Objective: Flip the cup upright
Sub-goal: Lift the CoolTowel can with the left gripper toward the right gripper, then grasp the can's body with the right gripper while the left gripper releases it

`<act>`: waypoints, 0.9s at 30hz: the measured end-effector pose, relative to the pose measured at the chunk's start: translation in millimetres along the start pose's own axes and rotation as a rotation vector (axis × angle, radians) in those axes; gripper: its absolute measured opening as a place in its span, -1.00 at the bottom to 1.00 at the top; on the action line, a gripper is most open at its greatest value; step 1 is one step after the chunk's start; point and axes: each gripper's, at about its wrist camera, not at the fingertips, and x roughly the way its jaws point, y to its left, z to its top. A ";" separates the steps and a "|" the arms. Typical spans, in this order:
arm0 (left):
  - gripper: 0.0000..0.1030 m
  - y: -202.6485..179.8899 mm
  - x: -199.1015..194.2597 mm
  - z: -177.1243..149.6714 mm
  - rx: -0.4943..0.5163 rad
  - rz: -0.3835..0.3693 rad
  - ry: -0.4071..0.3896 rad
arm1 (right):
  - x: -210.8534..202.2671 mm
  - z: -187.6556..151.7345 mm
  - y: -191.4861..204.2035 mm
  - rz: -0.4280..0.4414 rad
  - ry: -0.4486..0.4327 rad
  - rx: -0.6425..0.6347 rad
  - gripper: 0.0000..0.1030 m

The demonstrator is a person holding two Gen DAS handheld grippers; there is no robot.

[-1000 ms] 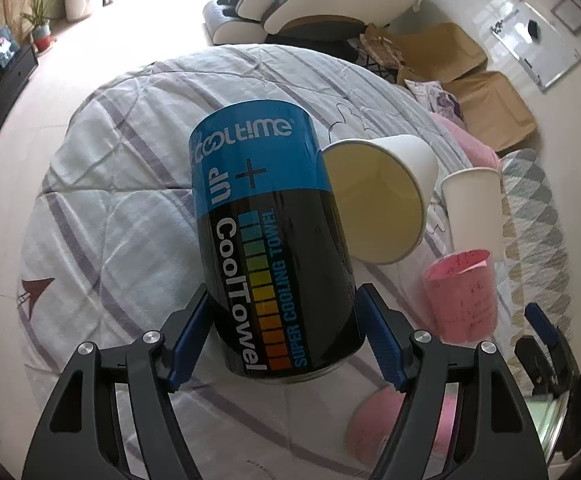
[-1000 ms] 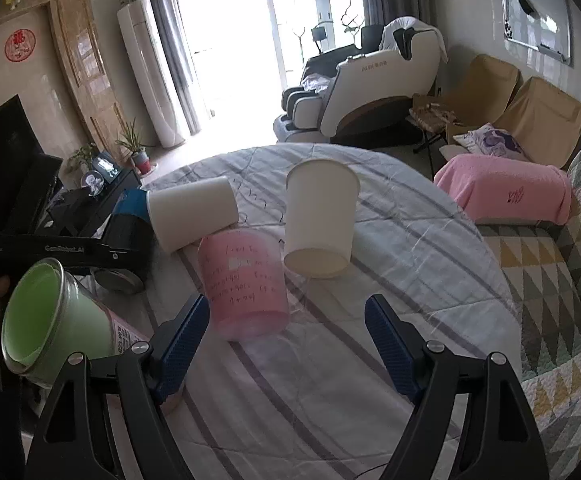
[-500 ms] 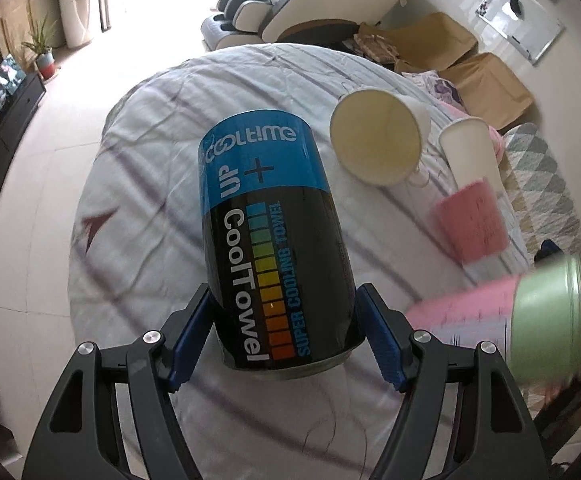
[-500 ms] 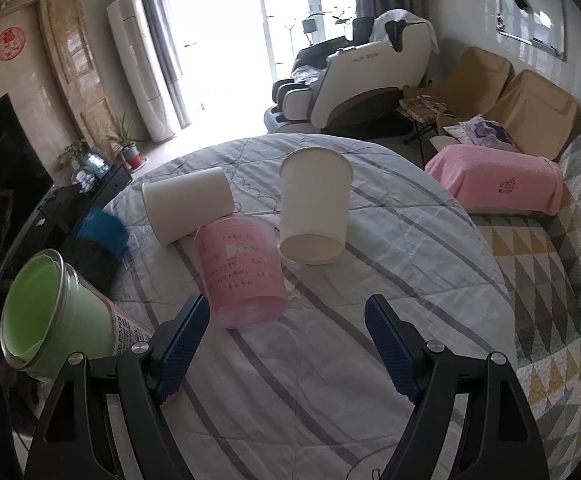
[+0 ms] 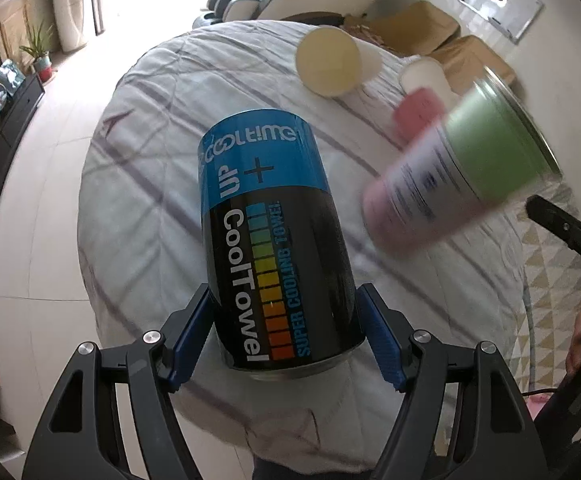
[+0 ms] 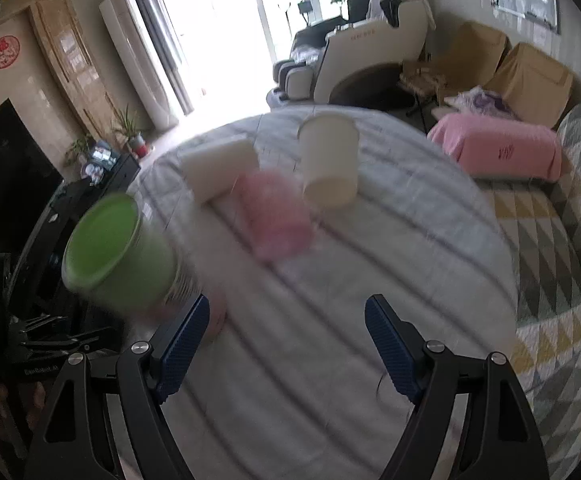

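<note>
My left gripper (image 5: 286,336) is shut on a black and blue CoolTowel can (image 5: 274,240) and holds it above the quilted table (image 5: 142,184), its print upside down. My right gripper (image 6: 286,336) is open and empty over the table (image 6: 410,216). A pink container with a green lid (image 5: 462,168) shows blurred on the right in the left wrist view and left of my right gripper (image 6: 118,248). A white paper cup lies on its side (image 5: 330,60) (image 6: 218,168). Another white cup stands mouth down (image 6: 330,164) (image 5: 426,76). A pink cup (image 6: 274,216) (image 5: 418,108) stands between them.
The round table has a striped grey quilt. A sofa with a pink pillow (image 6: 498,152) is at the right. A massage chair (image 6: 354,68) stands beyond the table. A black TV cabinet (image 6: 10,184) is at the left.
My left gripper has lifted the can higher and away from the table. The green-lidded container has shifted in both views and is blurred. My right gripper has drifted left and stayed open.
</note>
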 end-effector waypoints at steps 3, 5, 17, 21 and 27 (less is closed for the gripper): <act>0.42 -4.7 -4.1 -13.9 0.013 -0.011 0.001 | 1.5 -11.9 4.5 0.040 0.047 0.031 0.58; 0.42 -8.4 -8.9 -27.0 0.023 -0.013 -0.005 | 2.9 -19.5 9.2 0.092 0.081 0.060 0.58; 0.42 -35.6 -18.9 -65.3 0.114 -0.019 -0.028 | 34.5 -44.4 48.1 0.385 0.260 0.255 0.58; 0.42 -47.9 -19.7 -72.9 0.158 -0.024 -0.038 | 44.9 -53.0 51.2 0.428 0.286 0.317 0.58; 0.42 -64.9 -19.2 -81.0 0.226 -0.032 -0.066 | 59.5 -56.4 58.7 0.455 0.330 0.326 0.58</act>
